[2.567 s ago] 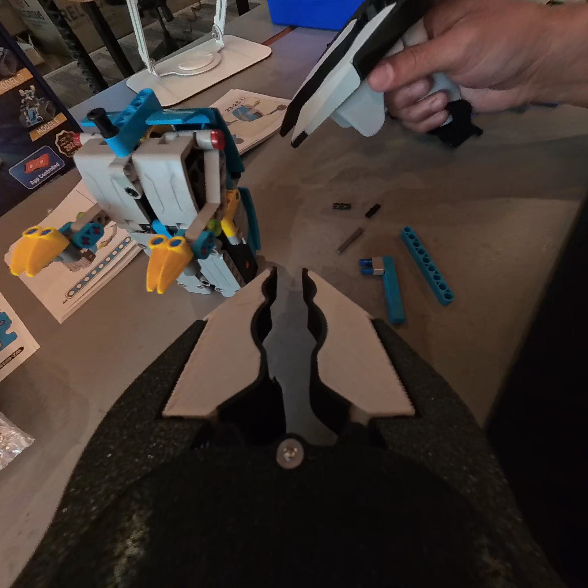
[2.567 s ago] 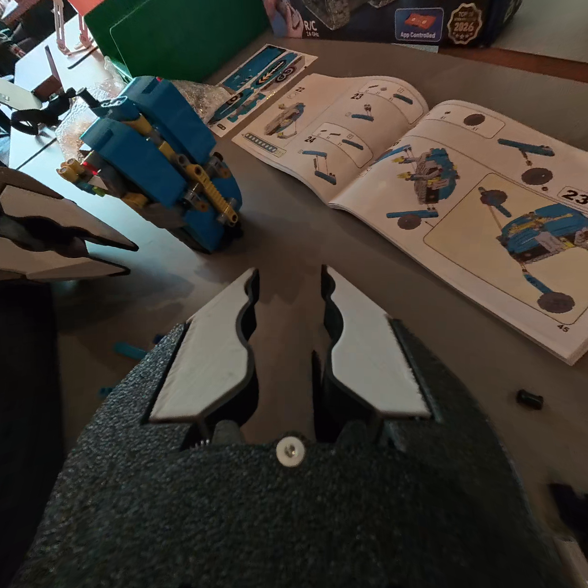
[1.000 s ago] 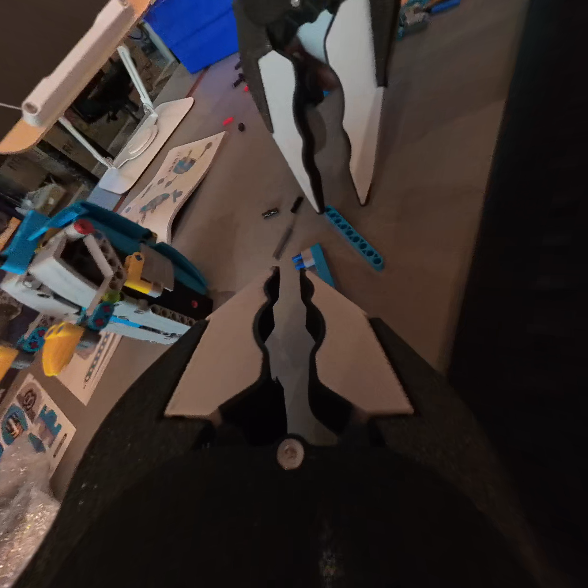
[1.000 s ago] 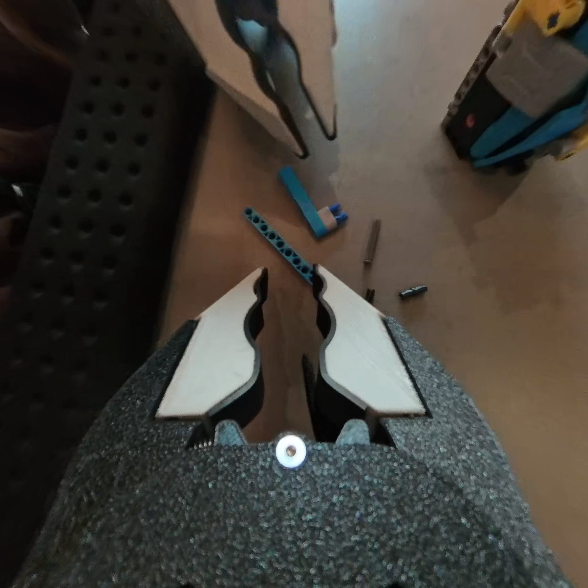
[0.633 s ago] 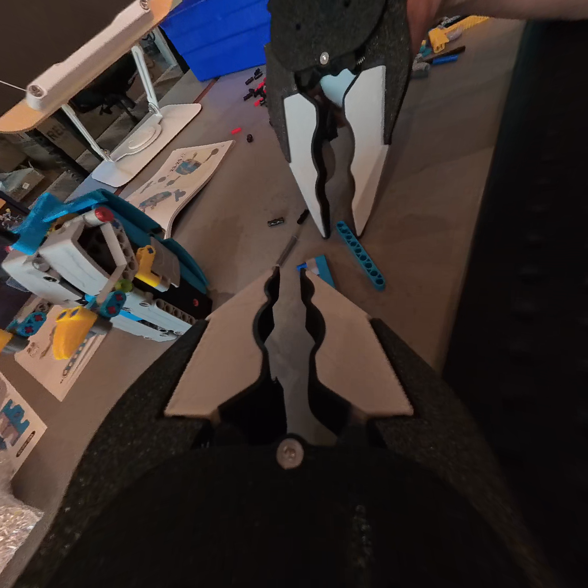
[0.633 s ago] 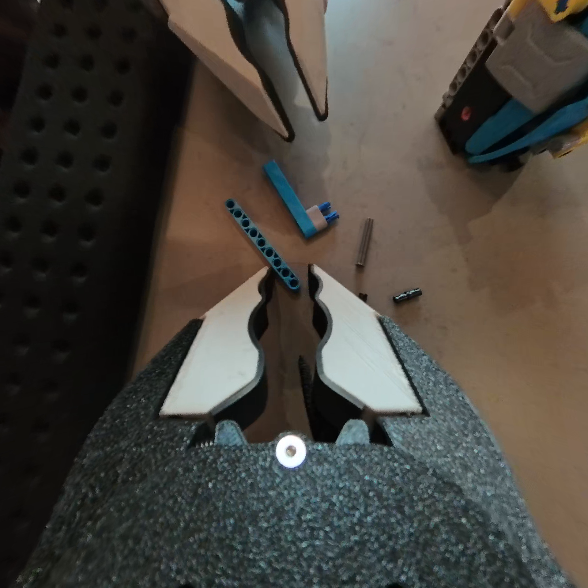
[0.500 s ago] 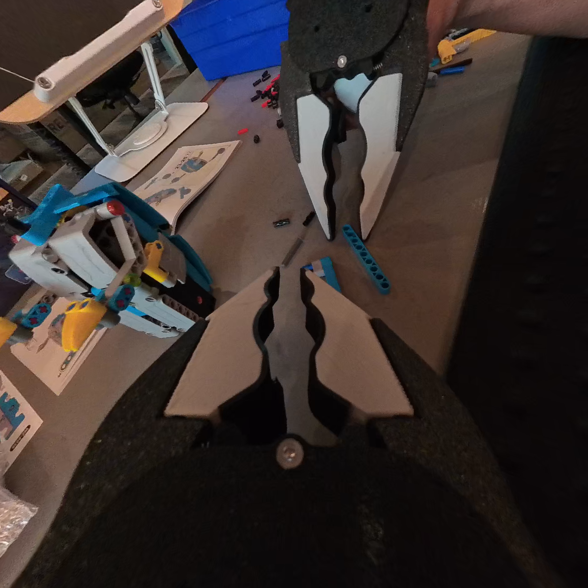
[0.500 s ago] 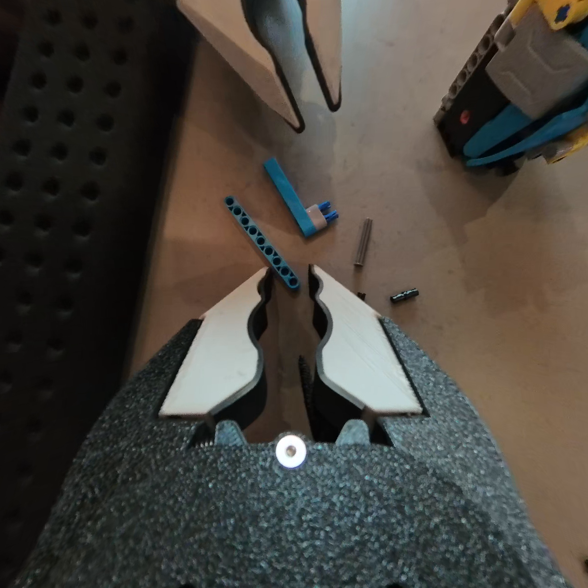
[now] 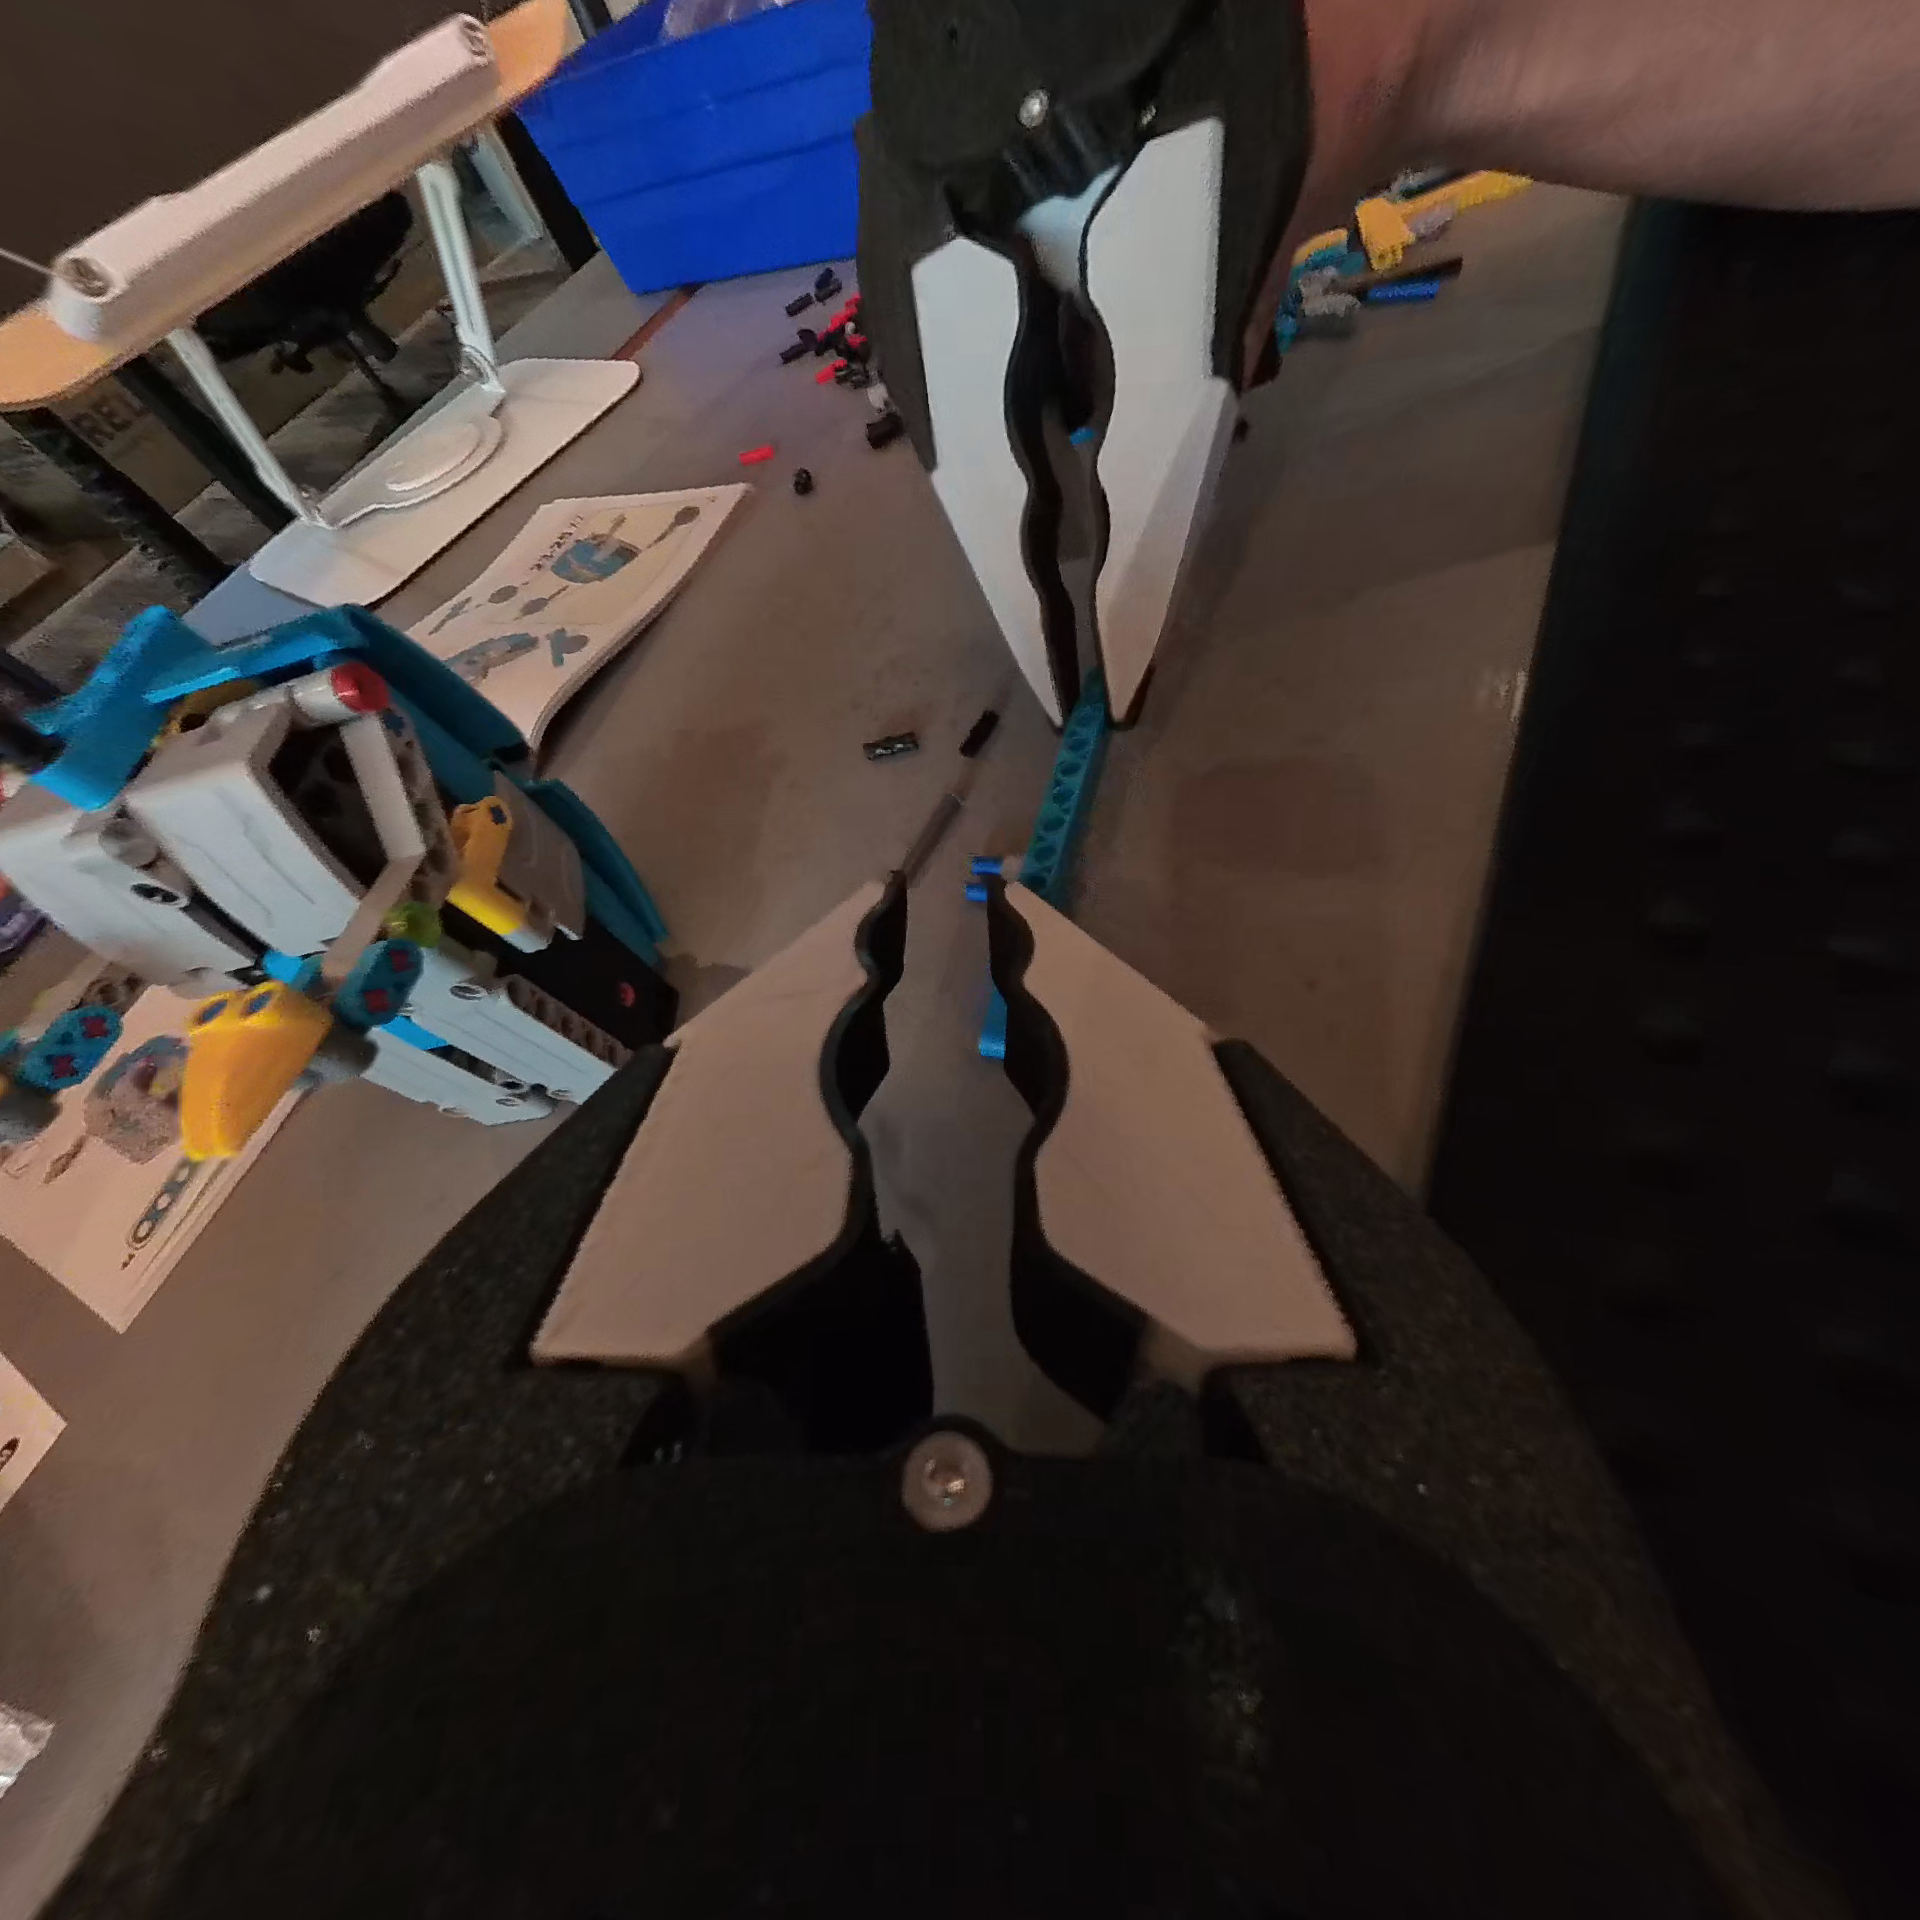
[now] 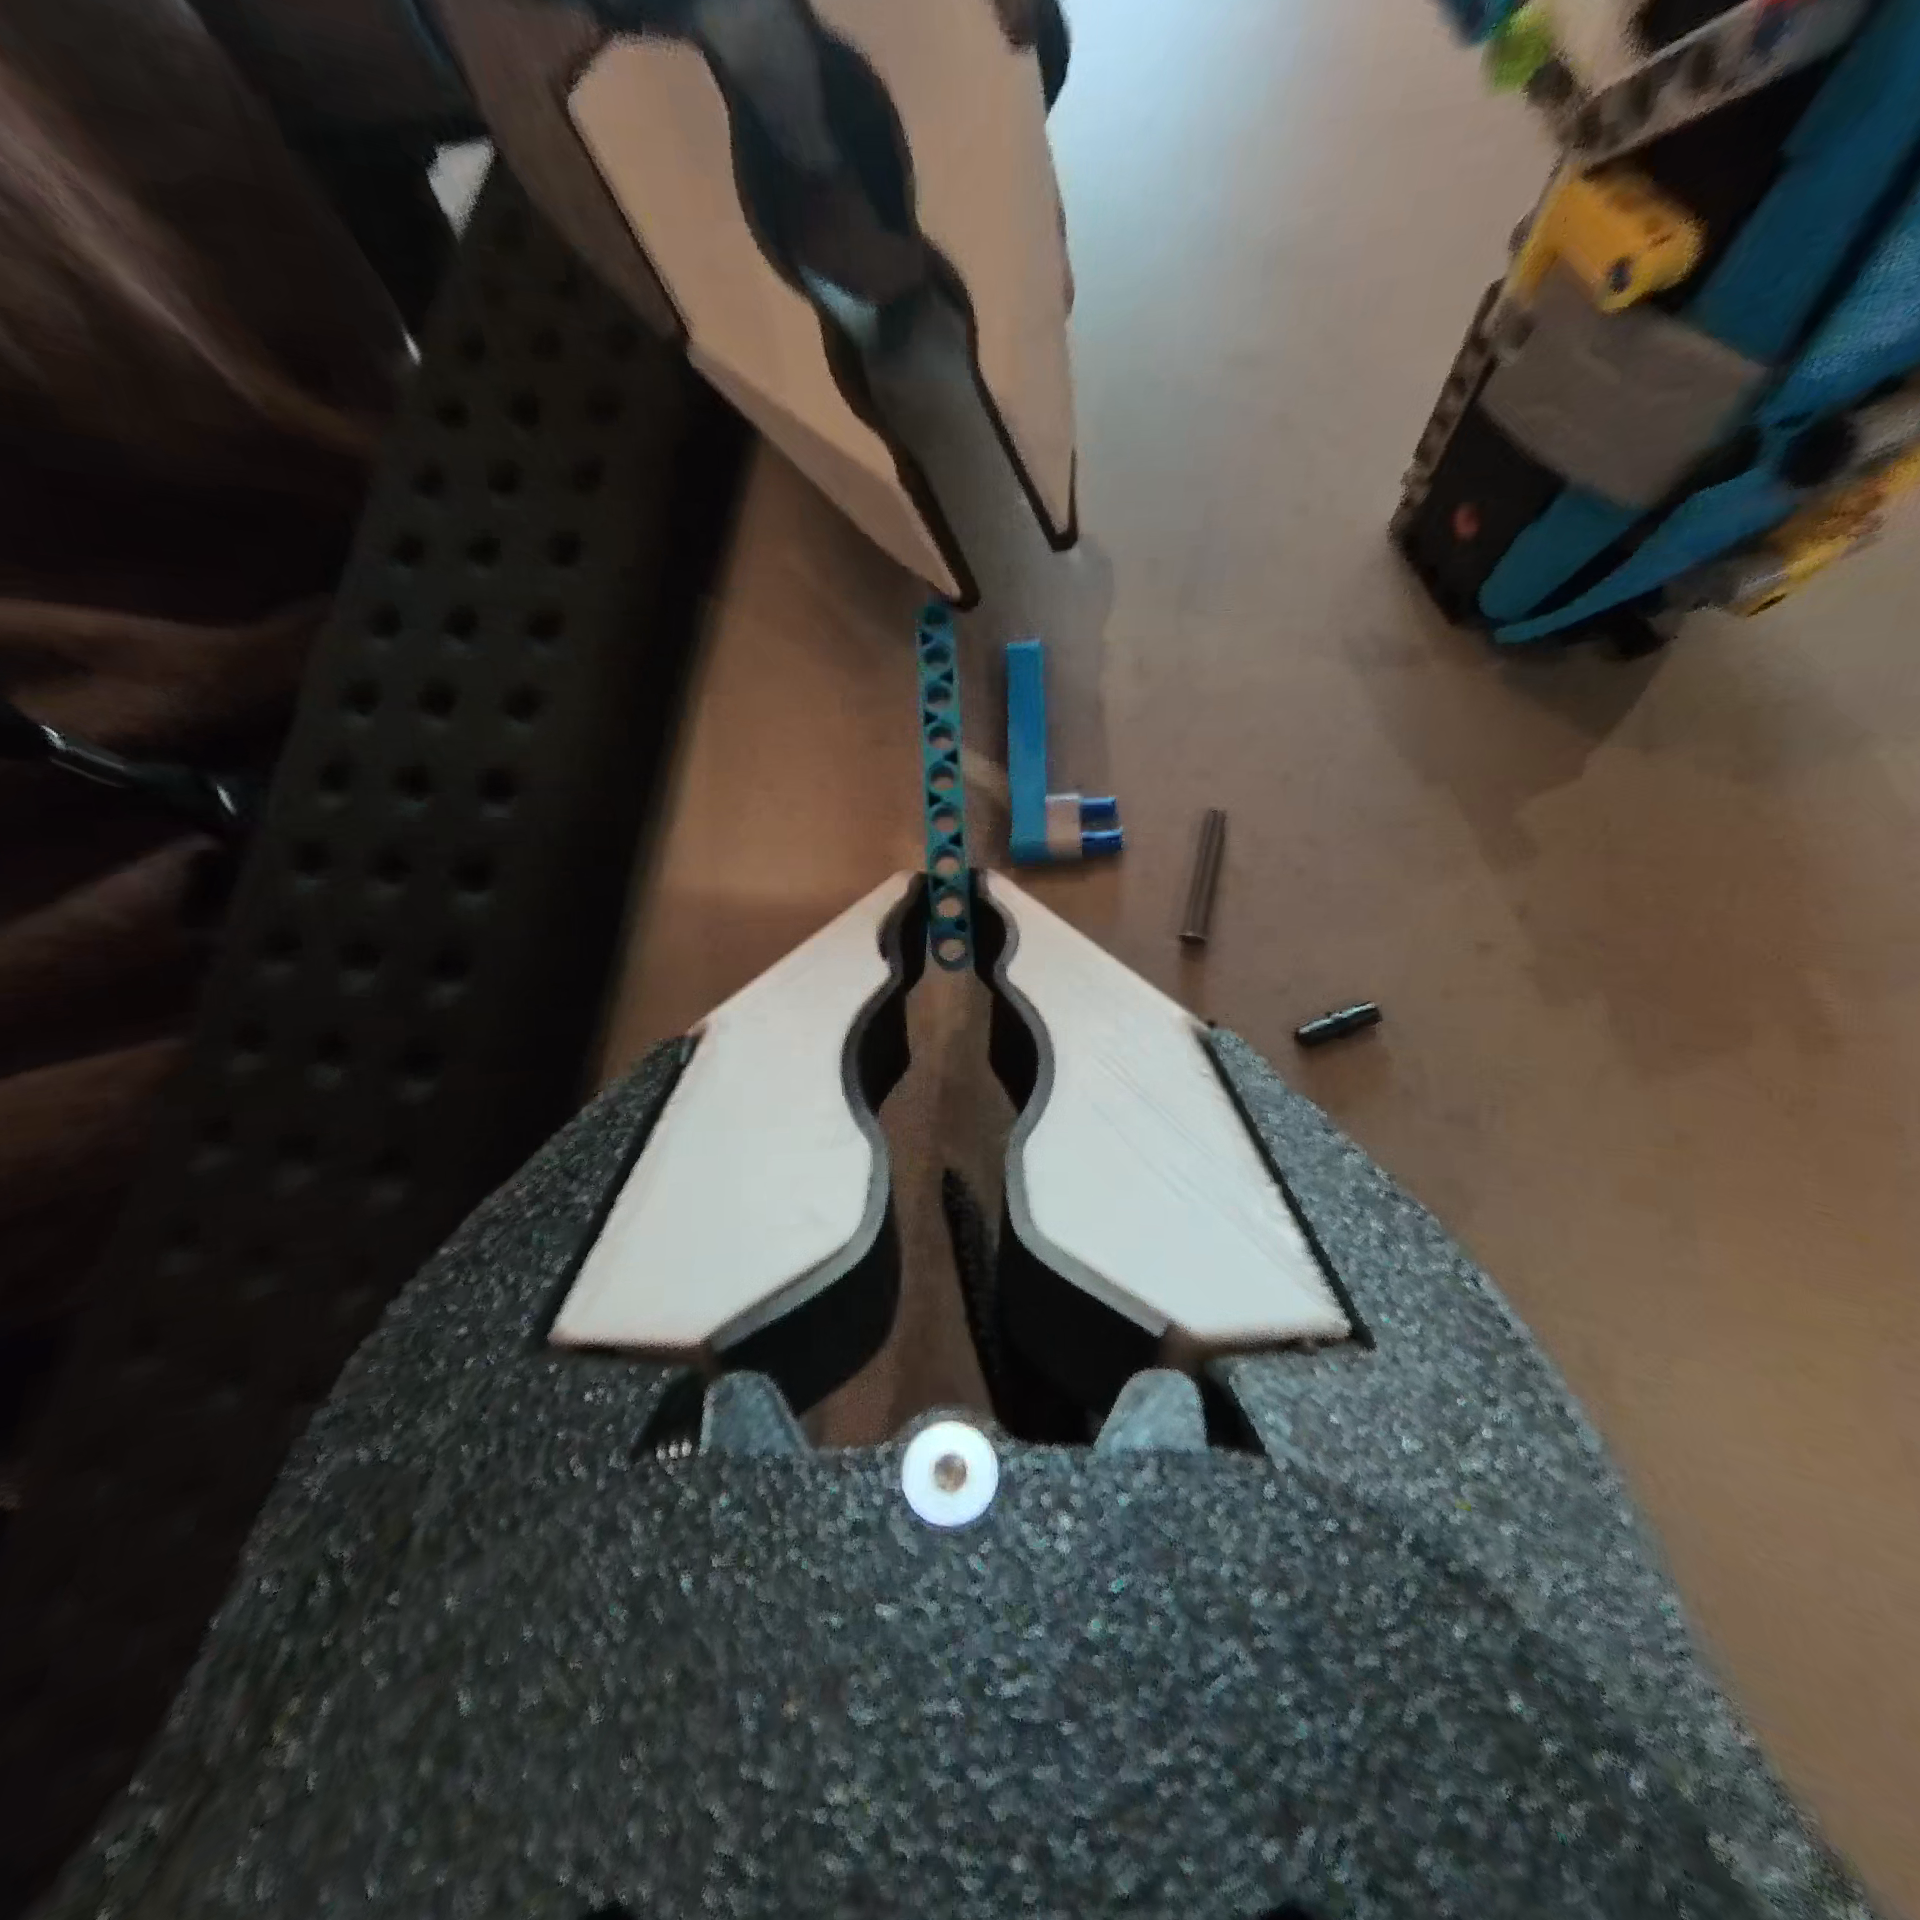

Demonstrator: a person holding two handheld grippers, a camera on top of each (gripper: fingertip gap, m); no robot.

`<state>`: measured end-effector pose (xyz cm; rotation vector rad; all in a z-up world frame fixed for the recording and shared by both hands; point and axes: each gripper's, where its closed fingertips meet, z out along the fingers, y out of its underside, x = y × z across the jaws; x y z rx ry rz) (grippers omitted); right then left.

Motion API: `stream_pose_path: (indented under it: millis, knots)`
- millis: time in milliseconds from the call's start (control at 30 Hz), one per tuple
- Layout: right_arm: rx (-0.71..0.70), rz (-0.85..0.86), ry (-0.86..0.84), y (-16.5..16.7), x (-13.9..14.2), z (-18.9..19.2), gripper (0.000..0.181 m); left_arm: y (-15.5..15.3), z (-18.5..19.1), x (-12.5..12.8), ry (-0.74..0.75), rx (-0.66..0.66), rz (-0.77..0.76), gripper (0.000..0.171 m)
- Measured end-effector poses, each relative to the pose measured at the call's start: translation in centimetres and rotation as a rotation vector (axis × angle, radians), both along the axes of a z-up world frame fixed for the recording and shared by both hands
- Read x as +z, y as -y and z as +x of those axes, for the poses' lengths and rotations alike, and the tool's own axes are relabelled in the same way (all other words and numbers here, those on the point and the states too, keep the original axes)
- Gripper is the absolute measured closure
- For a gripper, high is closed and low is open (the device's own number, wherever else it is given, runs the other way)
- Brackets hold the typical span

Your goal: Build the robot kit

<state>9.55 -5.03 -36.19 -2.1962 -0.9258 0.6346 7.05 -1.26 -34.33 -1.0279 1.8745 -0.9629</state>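
Note:
A long teal beam with holes (image 10: 940,769) lies on the brown table near its edge. My right gripper (image 10: 948,881) is shut on the beam's near end, both fingertips against its sides. It also shows from the left wrist view (image 9: 1088,717), tips down on the beam (image 9: 1062,800). My left gripper (image 9: 948,888) is narrowly open and empty, low over the table; in the right wrist view (image 10: 1013,571) its tips hover at the beam's far end. A short blue beam with a grey connector (image 10: 1029,748) lies beside the long one.
A dark axle (image 10: 1200,878) and a black pin (image 10: 1338,1020) lie to the right. A blue, grey and yellow brick vehicle (image 9: 312,883) stands left. A booklet (image 9: 582,592), white lamp base (image 9: 447,468), blue bin (image 9: 707,145) and loose parts (image 9: 831,343) lie farther back. A black perforated surface (image 10: 416,727) borders the table edge. Tip to tip, the grippers are about 6 cm apart. From the right gripper's tips to the dark axle (image 10: 1200,878) is close to 5 cm. It is also in sight in the left wrist view (image 9: 931,840).
My right gripper came down over the teal beam and closed on its end; the beam swung into line with the fingers. My left gripper drew nearer to the beam's other end.

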Motion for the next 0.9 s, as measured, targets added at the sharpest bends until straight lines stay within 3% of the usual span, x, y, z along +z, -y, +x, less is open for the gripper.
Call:
stream_pose_path:
  millis: [167, 433, 900]
  knots:
    - [-0.028, 0.047, -0.119, -0.3, 2.4, 0.4, 0.174, -0.5, -0.1, 1.4, 0.048, 0.006, -0.104, 0.152]
    - [-0.034, 0.091, -0.177, -0.8, 3.7, -0.1, 0.174, 1.5, -1.2, 4.0, 0.112, -0.131, -0.303, 0.143]
    - [-0.071, 0.132, -0.171, -1.7, 4.0, 0.0, 0.174, 0.8, -0.7, 3.6, 0.101, -0.081, -0.297, 0.142]
